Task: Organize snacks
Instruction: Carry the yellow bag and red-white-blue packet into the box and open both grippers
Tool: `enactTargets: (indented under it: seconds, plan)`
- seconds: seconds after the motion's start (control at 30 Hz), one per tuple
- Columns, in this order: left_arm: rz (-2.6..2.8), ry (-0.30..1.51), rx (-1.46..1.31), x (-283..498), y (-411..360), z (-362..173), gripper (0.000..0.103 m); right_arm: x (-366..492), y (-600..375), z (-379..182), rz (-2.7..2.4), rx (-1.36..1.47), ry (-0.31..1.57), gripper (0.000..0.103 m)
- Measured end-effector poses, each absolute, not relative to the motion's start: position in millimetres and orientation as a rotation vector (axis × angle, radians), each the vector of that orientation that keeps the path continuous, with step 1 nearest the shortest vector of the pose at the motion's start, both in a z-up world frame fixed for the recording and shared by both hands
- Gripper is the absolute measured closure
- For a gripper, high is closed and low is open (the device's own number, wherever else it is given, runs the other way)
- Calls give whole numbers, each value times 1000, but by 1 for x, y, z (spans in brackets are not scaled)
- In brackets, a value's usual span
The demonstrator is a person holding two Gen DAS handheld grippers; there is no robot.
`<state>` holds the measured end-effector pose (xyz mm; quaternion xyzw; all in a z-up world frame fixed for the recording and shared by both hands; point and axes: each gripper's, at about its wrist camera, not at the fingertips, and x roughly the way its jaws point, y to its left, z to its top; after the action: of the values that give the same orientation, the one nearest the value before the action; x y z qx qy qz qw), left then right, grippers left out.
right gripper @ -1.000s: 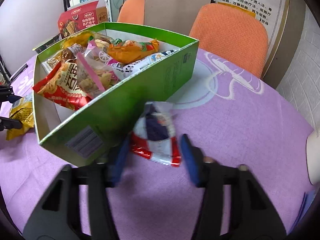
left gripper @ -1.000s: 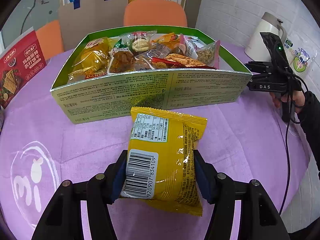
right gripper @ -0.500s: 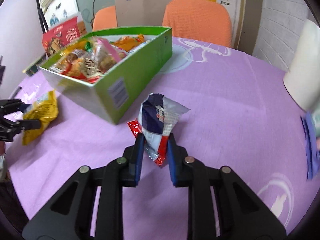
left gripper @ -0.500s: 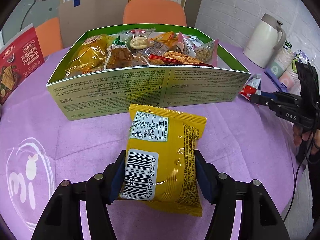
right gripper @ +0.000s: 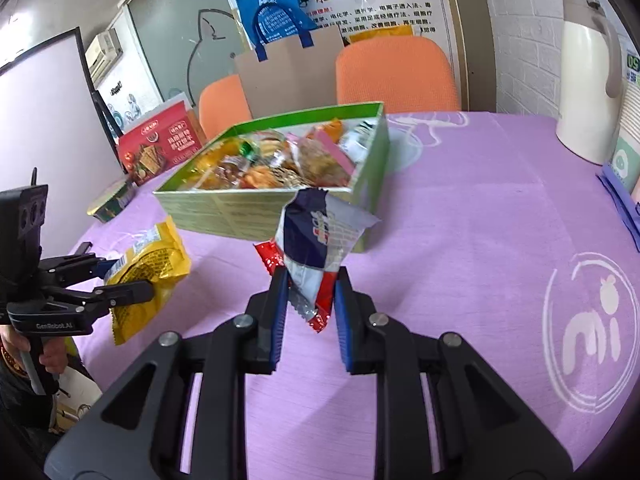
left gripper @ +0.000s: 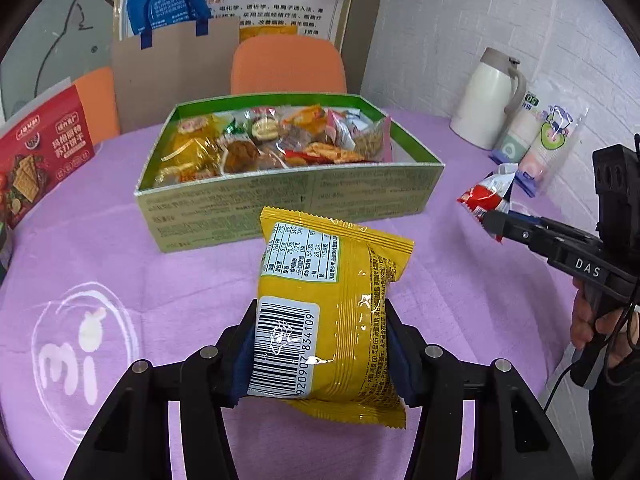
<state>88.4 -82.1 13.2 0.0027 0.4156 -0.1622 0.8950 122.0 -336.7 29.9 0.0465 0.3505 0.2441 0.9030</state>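
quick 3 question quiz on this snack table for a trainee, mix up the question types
1. True or false: the left tool holds a yellow snack packet.
2. Multiple choice: the red, white and blue snack packet is A) lying in the green box, B) pinched in the right tool, C) flat on the purple tablecloth.
3. Fill in: the white kettle stands on the ______ tablecloth, apart from the green box of snacks.

Key: 1 true; 2 B; 3 purple.
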Motion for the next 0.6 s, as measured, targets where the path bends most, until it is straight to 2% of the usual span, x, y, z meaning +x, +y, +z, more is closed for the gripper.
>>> enactTargets:
  seconds: [0.4,0.6]
  plan:
    - [-271,716,-59,156,-49,98,47,153,-267,88,480,120,561,79]
    - [-241,733,-80,210,-51,94,47,189,-249,85,450,129,577,79]
